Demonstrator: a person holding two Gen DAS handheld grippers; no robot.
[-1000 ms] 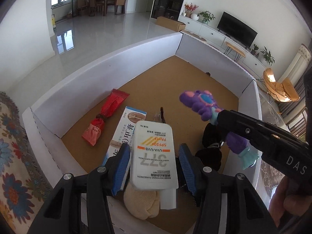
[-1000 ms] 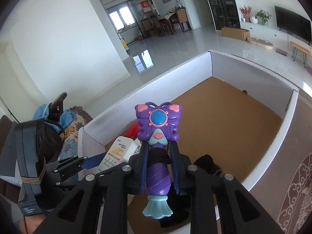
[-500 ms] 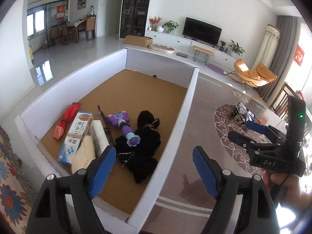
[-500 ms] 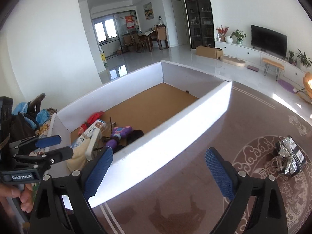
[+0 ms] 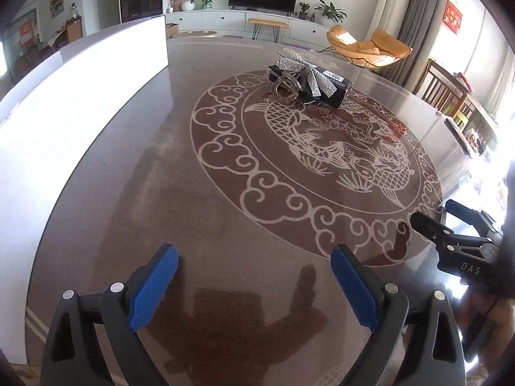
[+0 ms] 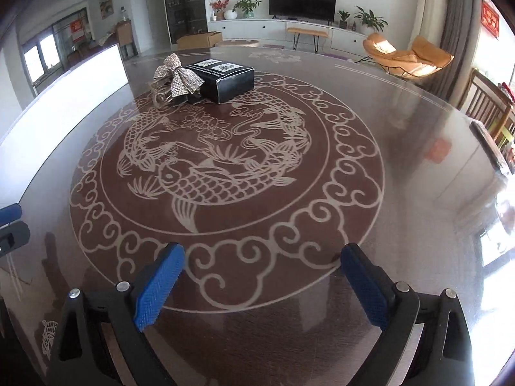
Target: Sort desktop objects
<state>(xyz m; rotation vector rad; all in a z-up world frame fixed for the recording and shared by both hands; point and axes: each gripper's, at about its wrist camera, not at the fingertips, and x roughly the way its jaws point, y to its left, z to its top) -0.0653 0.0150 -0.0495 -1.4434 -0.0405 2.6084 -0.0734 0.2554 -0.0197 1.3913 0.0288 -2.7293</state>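
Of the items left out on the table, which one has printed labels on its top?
The black box: two white printed labels on its lid. The sparkly silver bow and ring-shaped clip beside it have none.

Right gripper (image 5: 457,225) is getting cut off by right edge in left view; box (image 5: 83,74) contents are staying hidden behind its wall.

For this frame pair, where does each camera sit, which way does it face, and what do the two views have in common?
Left wrist: on the left gripper, looking down across the table, white box wall at left; the right gripper and a hand show at right.
Right wrist: on the right gripper, facing the fish pattern; the left gripper's tip pokes in at left.
Shared: black box, silver bow, wall, TV; both grippers' jaws are opening, with nothing between them.
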